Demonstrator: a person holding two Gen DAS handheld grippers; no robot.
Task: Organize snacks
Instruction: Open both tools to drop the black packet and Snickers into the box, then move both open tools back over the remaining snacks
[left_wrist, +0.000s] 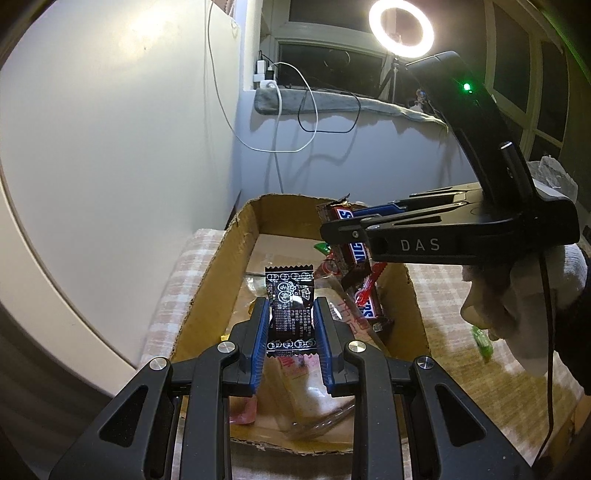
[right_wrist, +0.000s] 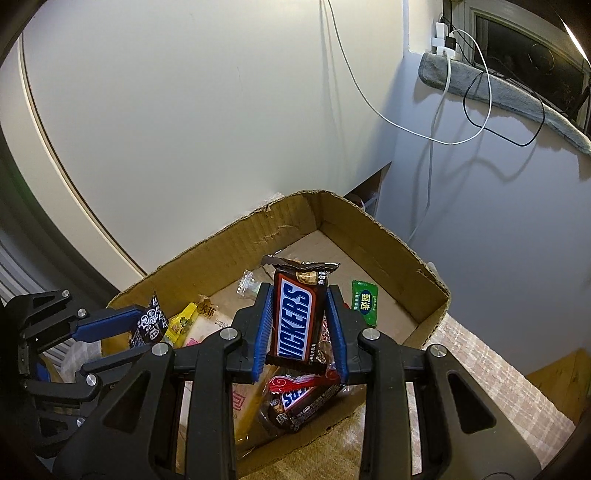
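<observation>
My left gripper (left_wrist: 290, 306) is shut on a black snack packet with white print (left_wrist: 290, 306) and holds it over the open cardboard box (left_wrist: 207, 280). My right gripper (right_wrist: 300, 295) is shut on a Snickers bar (right_wrist: 295, 321), upright above the same box (right_wrist: 373, 236). The left gripper with its black packet (right_wrist: 149, 325) shows at the left of the right wrist view. The right gripper with its bar (left_wrist: 341, 240) shows at the right of the left wrist view. A second Snickers bar (right_wrist: 299, 402) lies in the box below.
In the box lie a green packet (right_wrist: 365, 301), a yellow packet (right_wrist: 181, 323), a pale biscuit pack (right_wrist: 210, 325) and a clear wrapper (right_wrist: 248, 286). A green candy (left_wrist: 482, 341) lies on the checked cloth right of the box. A wall stands behind.
</observation>
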